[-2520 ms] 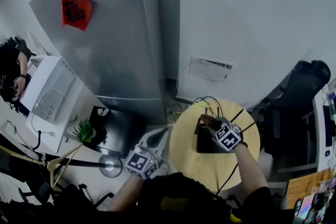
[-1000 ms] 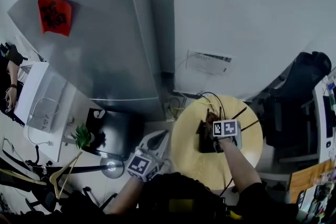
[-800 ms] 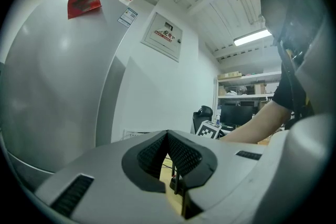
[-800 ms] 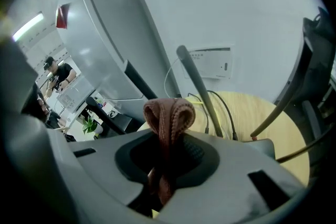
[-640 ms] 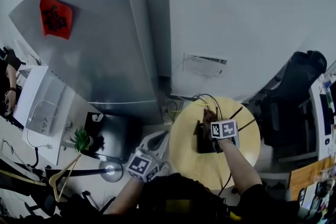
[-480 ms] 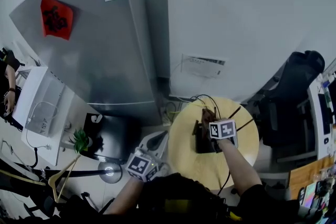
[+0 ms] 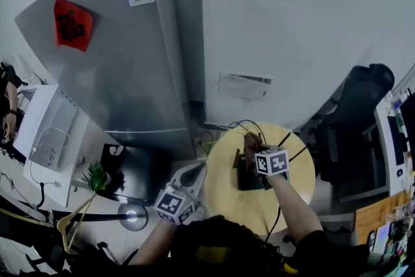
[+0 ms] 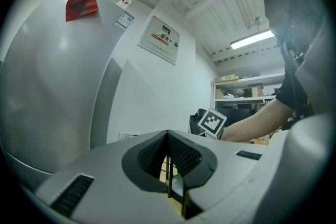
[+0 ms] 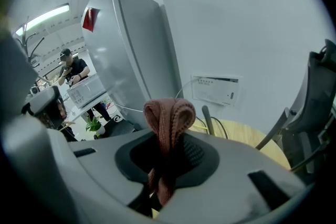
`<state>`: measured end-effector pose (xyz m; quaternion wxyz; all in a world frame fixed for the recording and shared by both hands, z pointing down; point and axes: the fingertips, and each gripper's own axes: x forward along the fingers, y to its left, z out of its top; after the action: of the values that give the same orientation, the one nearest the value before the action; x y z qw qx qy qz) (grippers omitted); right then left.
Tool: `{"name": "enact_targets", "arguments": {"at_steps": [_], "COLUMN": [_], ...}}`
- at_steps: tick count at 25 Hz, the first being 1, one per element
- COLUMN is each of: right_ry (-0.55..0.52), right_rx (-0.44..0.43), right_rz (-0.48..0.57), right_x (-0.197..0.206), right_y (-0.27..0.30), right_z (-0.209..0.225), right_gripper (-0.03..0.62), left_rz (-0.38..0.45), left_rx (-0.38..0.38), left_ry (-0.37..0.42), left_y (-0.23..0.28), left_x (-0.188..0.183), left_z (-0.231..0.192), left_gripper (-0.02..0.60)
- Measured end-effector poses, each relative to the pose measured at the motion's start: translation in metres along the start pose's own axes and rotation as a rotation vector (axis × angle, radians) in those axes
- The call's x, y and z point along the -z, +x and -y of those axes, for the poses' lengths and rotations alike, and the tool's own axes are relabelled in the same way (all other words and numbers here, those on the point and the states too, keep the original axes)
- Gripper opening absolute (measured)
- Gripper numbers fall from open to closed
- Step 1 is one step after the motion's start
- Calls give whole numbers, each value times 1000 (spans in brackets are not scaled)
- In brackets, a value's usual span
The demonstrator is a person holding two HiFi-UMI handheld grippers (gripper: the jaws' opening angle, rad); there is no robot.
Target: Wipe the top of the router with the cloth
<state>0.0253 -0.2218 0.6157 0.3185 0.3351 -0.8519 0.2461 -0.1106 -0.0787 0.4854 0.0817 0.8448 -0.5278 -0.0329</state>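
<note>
A black router [image 7: 247, 178] with thin antennas [image 7: 286, 137] lies on the round yellow table [image 7: 224, 188]. My right gripper [image 7: 254, 150] hovers over the router's far end, shut on a folded reddish-brown cloth [image 7: 251, 140]. In the right gripper view the cloth [image 9: 169, 122] bulges up out of the right gripper [image 9: 167, 168], and one antenna [image 9: 206, 118] and the table [image 9: 247, 139] show beyond. The left gripper [image 7: 200, 169] hangs off the table's left edge, away from the router. Seen from its own camera, the left gripper [image 8: 169, 173] is shut on nothing.
A tall grey refrigerator [image 7: 123, 55] stands at the back left, next to a white wall with a small white box [image 7: 245, 85]. A black office chair [image 7: 353, 120] is to the right of the table. Cables [image 7: 245, 126] trail off the table's far edge. A potted plant [image 7: 96, 176] is on the floor.
My right gripper, still holding the cloth, has slid from the router's middle toward its far end and turned to point away from me. The left gripper has stayed put.
</note>
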Motion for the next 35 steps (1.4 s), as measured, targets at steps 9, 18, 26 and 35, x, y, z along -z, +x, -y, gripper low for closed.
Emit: {"name": "enact_targets", "arguments": {"at_steps": [9, 18, 26, 35], "right_ry": [-351, -370, -352, -224], "right_rx": [84, 53, 110, 207], "right_rz": [-18, -224, -340, -337], "right_x": [10, 64, 80, 90], "right_y": [-29, 32, 80, 100], "right_z": [-5, -1, 13, 23], "right_gripper": [64, 64, 64, 64], "left_rz": [-5, -35, -64, -80], "left_rx": [-8, -70, -162, -192], "left_ry": [-19, -31, -39, -64], "left_y": [-1, -7, -31, -42], "left_x": [-2, 7, 16, 24], "left_z": [5, -12, -40, -54], "left_gripper": [2, 2, 2, 2]}}
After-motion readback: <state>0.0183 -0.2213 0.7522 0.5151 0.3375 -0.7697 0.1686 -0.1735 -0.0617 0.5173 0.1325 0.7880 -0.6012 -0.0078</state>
